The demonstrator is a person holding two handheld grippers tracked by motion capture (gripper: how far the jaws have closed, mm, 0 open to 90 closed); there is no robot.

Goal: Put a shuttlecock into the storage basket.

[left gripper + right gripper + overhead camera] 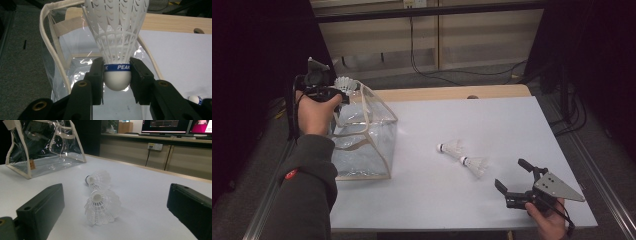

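My left gripper (343, 91) (117, 75) is shut on the cork of a white shuttlecock (117, 32) (345, 84) with a blue band. It hangs above the open top of a clear plastic bag (362, 135) (60, 55) with cream trim at the table's left. Two more white shuttlecocks lie on the white table: one (451, 147) (98, 180) farther off, one (475, 164) (102, 207) nearer my right gripper (512, 175) (115, 210). That gripper stands open near the table's front right, both shuttlecocks lying ahead of its jaws, untouched. The bag (45, 147) stands beyond them.
The white tabletop (492, 120) ends at a wooden strip at the back. Cables hang over cabinets behind the table. Monitors (175, 126) stand on a far counter in the right gripper view. A dark sleeve (307, 190) lies along the table's left edge.
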